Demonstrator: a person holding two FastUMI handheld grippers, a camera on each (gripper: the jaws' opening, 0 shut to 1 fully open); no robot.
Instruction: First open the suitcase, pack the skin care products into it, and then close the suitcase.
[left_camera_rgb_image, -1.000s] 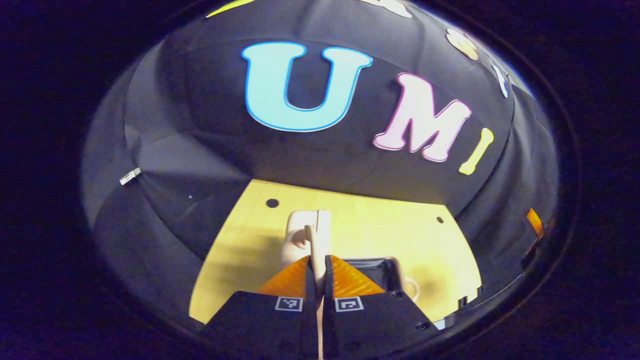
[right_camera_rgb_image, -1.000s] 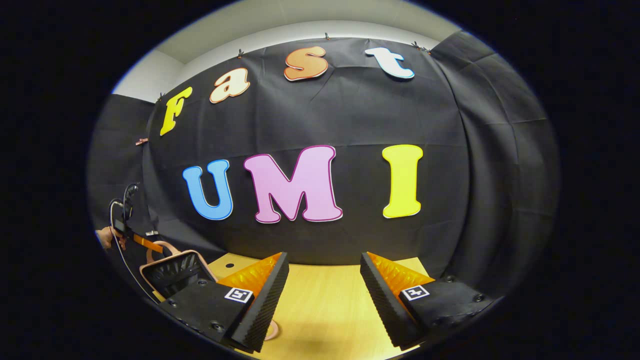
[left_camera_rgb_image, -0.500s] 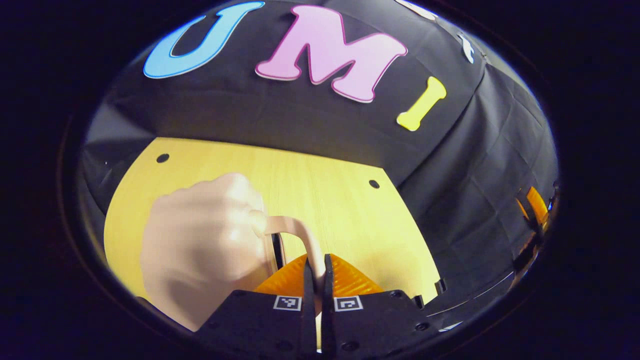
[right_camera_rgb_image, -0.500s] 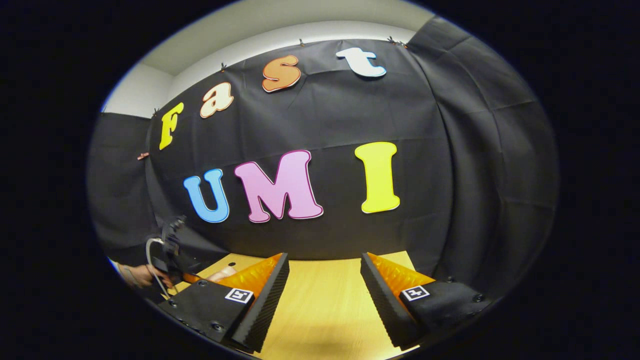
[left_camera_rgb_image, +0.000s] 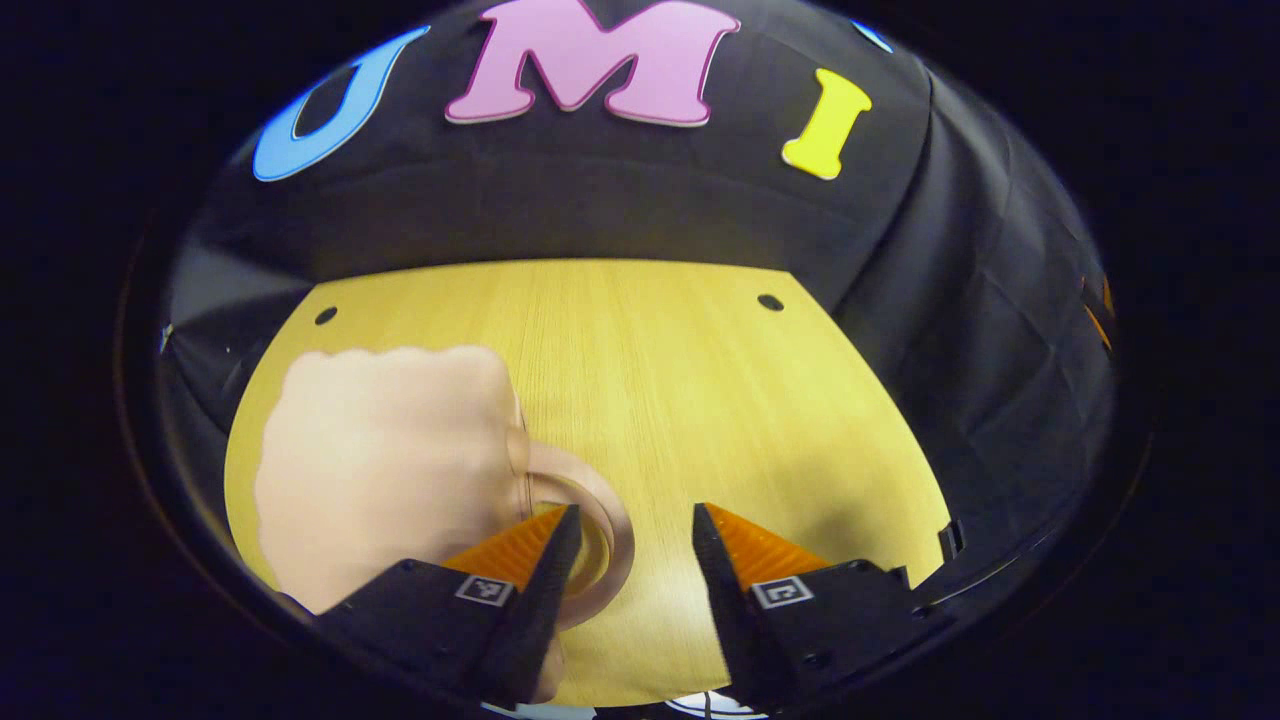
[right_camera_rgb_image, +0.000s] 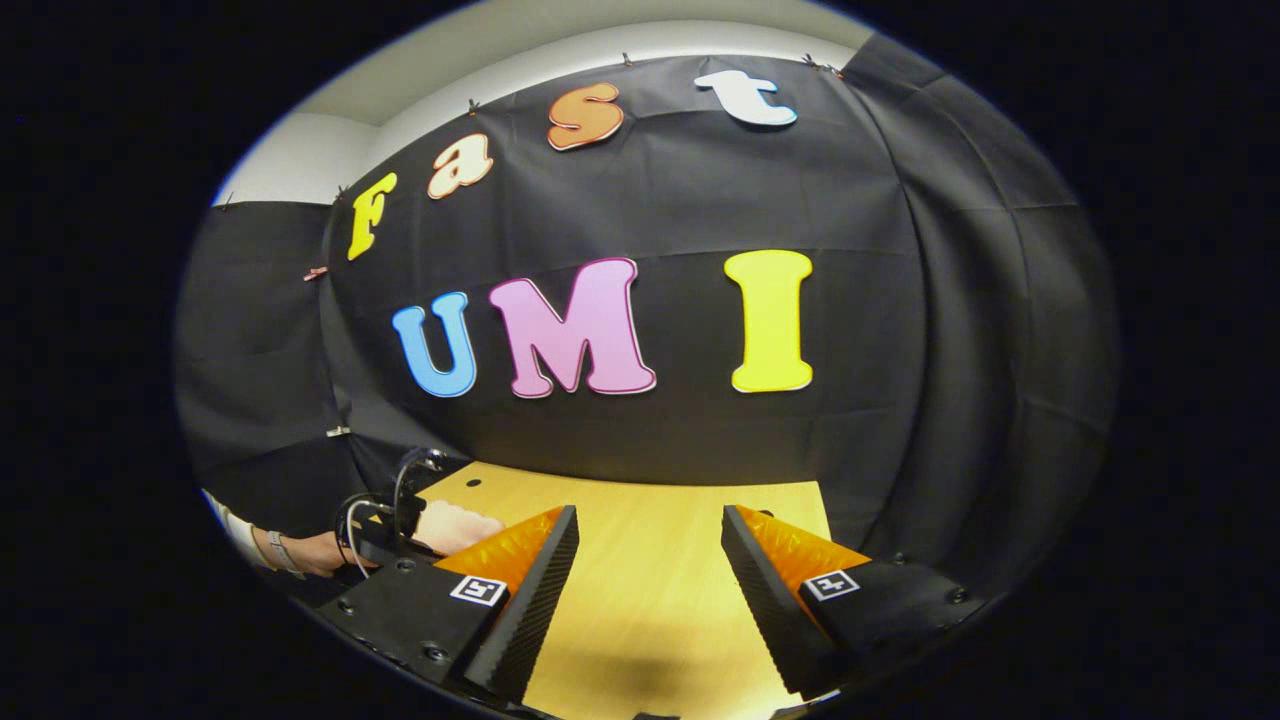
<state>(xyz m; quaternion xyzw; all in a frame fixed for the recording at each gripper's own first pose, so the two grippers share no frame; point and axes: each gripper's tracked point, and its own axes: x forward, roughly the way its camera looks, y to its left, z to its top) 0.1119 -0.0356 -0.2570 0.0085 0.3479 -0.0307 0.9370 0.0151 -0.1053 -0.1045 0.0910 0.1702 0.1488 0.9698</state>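
In the left gripper view the left gripper stood spread and empty above the wooden table; its handle looping out beside one finger, the closed pink suitcase lay flat beyond, long axis running away toward the booth wall; the right gripper hung open over bare wood, the suitcase off to its left.

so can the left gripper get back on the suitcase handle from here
Probably yes. The left gripper is open, and the handle of the closed suitcase loops right beside one finger on the bare table, with nothing between.
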